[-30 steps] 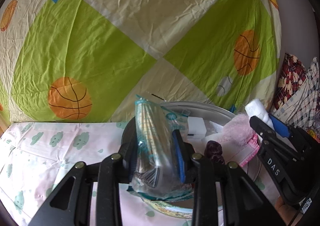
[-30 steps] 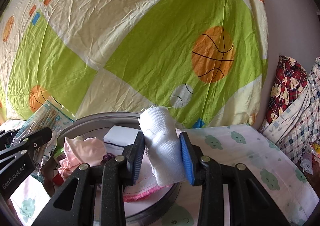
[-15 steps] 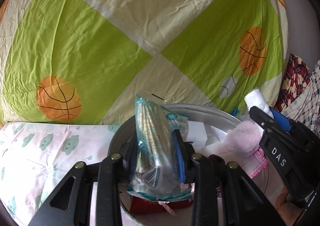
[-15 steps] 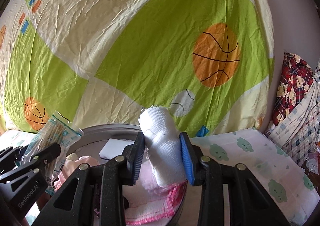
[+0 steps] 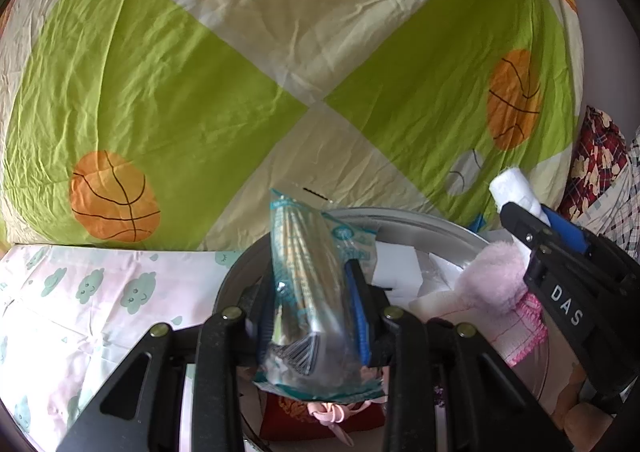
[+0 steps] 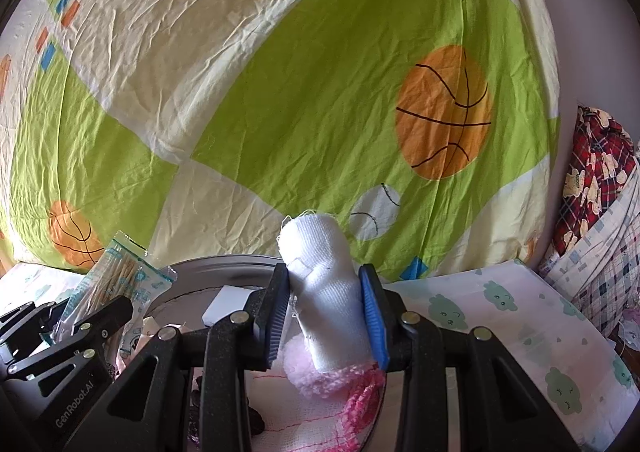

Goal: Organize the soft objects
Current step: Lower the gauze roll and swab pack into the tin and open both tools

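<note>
Both grippers have drifted across until they hang over the round metal bowl (image 5: pixel 420 223), which now fills more of each view than a second ago. Left gripper (image 5: pixel 312 316): its jaws are narrow and clamped on a clear plastic bag of cotton swabs (image 5: pixel 308 272), held upright above the bowl's near side. Right gripper (image 6: pixel 326 316): its jaws pinch a white gauze roll (image 6: pixel 324 292), also upright, over a pink fluffy cloth (image 6: pixel 320 376) already lying in the bowl.

The bag is slick and gripped low, so it could slide out or tip sideways and land on the cloud-print sheet (image 5: pixel 100 292) covering the bench instead of inside. The roll is squashed by its grip; let go too high, it may bounce off the soft pile or roll over the rim. With the two grippers this close, they may also knock each other.
</note>
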Available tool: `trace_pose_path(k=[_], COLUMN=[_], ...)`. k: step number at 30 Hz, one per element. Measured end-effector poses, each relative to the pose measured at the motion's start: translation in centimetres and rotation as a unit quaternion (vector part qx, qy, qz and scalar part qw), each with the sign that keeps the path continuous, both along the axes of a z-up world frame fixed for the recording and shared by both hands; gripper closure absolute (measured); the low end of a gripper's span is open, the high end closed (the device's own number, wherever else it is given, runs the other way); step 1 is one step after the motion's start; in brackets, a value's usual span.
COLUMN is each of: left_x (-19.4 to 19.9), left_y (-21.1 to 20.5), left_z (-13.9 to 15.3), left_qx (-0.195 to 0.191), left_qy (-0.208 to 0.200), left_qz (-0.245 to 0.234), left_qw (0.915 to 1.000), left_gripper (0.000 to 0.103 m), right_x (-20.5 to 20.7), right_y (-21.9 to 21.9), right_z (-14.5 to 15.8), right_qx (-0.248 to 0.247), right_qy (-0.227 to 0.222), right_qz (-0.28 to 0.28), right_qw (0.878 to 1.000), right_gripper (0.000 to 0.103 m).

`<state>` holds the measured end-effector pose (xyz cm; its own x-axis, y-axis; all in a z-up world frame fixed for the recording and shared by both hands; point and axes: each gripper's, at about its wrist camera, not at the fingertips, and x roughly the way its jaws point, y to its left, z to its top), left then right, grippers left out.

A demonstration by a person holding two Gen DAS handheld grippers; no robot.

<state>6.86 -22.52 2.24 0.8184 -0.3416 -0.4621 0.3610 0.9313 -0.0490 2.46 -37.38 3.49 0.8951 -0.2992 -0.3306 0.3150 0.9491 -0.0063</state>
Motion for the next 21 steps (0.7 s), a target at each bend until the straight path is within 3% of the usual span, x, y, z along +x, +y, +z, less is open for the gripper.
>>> trace_pose_path(k=[6, 21], left_x=[0.8, 2.2], left_y=[-0.4, -0.5], left_z=[-0.2, -0.9], left_qx=[0.009, 0.013], left_qy=[0.007, 0.027], left_qz=[0.002, 0.009], left_qw=[0.9999, 0.9995], left_gripper=[0.073, 0.073], right_x=[0.9, 2.4], right_y=[0.1, 0.3], right_z=[0.5, -0.6], right_qx=[0.007, 0.006], right_qy=[-0.002, 0.039], right_qz=[0.007, 0.017], right_qw=[1.0, 0.999], right_gripper=[0.065, 0.065])
